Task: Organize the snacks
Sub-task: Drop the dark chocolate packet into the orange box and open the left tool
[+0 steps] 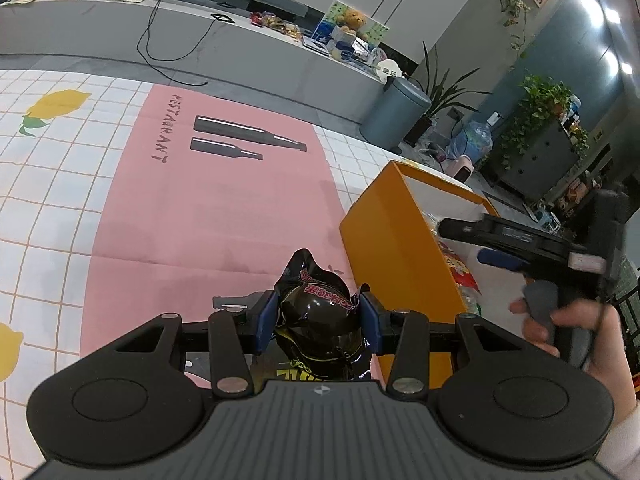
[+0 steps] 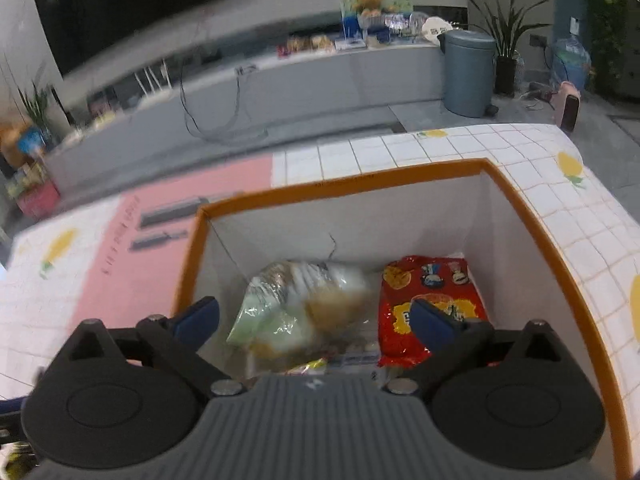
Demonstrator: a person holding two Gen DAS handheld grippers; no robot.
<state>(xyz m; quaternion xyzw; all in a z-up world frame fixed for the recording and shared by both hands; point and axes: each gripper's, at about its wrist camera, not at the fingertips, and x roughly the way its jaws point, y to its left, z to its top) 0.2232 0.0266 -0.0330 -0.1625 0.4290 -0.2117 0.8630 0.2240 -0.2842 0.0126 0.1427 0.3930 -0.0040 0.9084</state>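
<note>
Mid-stowing: left gripper (image 1: 319,320) pinched on a black snack packet (image 1: 320,312), right gripper (image 2: 316,320) spread wide, seemingly empty, above the orange box (image 2: 540,232); packet due boxward next.

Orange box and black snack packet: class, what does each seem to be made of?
Orange box: probably cardboard, matte; thin straight walls, white inside, creased corners.
Black snack packet: likely plastic film, glossy; bright highlights and crinkles where the left gripper pinches it.
</note>
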